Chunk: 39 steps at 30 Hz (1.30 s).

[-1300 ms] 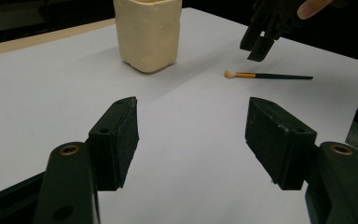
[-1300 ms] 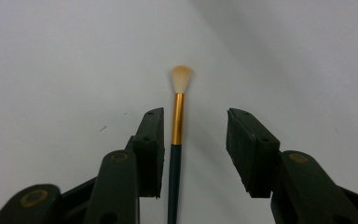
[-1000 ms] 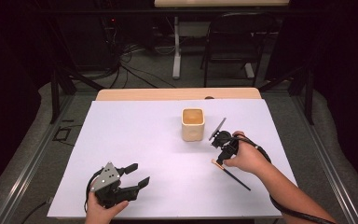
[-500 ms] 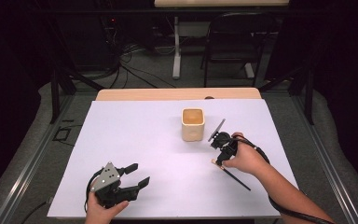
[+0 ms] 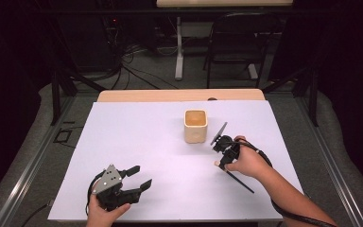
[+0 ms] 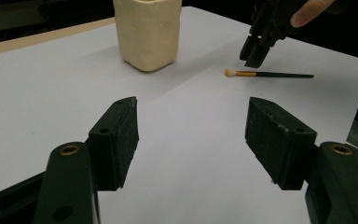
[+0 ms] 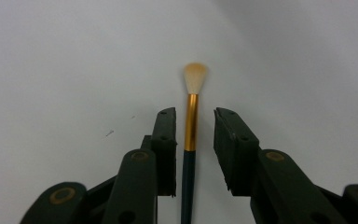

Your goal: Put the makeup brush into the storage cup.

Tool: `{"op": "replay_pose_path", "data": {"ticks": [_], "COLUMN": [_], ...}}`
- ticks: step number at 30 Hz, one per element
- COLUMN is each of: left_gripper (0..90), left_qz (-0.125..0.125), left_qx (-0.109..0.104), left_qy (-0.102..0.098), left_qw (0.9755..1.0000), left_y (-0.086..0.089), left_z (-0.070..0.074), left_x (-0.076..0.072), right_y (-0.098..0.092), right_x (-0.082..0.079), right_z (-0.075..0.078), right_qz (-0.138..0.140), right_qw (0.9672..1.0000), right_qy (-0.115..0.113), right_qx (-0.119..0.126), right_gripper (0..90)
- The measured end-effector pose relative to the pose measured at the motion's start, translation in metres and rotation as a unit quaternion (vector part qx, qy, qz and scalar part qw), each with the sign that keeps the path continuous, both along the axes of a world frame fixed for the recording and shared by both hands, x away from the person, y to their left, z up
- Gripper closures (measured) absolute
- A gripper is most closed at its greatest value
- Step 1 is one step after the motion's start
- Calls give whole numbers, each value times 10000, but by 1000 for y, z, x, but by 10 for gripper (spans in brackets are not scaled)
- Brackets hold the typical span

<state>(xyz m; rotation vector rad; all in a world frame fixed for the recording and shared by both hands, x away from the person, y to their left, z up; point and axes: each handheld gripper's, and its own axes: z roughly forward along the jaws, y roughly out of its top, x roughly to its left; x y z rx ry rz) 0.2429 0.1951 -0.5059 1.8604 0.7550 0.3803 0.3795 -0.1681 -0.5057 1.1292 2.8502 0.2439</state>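
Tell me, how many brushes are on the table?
1. The brush lies flat on the white table, right of the cream cup, between the open jaws of the right gripper. The cup's inside is partly hidden, so another could be there.

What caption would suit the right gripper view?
Right gripper closing its jaws around a gold-banded brush lying on the white table.

A table (image 5: 123, 97) with a light wooden top is covered by a big white sheet (image 5: 137, 142). A cream cup (image 5: 195, 126) is stood upright on the sheet. A small paintbrush (image 6: 268, 74) with a dark handle is laid flat near it.
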Motion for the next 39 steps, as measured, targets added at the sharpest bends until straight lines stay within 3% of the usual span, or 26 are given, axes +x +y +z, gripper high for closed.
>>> {"op": "replay_pose_path", "data": {"ticks": [4, 6, 10, 15, 19, 20, 39], "left_gripper": [352, 352, 352, 352, 352, 352, 352], "left_qz": [-1, 4, -4, -3, 0, 6, 19], "left_qx": [0, -3, -17, -34, -36, -56, -3], "left_qy": [0, 2, -9, -12, -9, -14, 13], "left_qw": [10000, 10000, 10000, 10000, 10000, 10000, 10000], "left_y": [0, 0, 0, 0, 0, 0, 0], "left_z": [0, 0, 0, -1, -1, -1, -1], "left_x": [0, 0, 0, 0, 0, 1, 0], "right_y": [1, 1, 2, 3, 3, 4, 2], "right_x": [0, 1, 0, 1, 1, 2, 1], "right_z": [-2, -1, -5, -6, -7, -7, -16], "right_qz": [-17, -55, -160, -147, -166, -129, -197], "right_qw": [10000, 9998, 9997, 9996, 9996, 9994, 9989], "right_qy": [-10, 165, 169, 163, 189, 205, 381], "right_qx": [5, -67, -3, -197, -138, -256, -201], "right_gripper": [714, 734, 742, 756, 757, 757, 764]}}
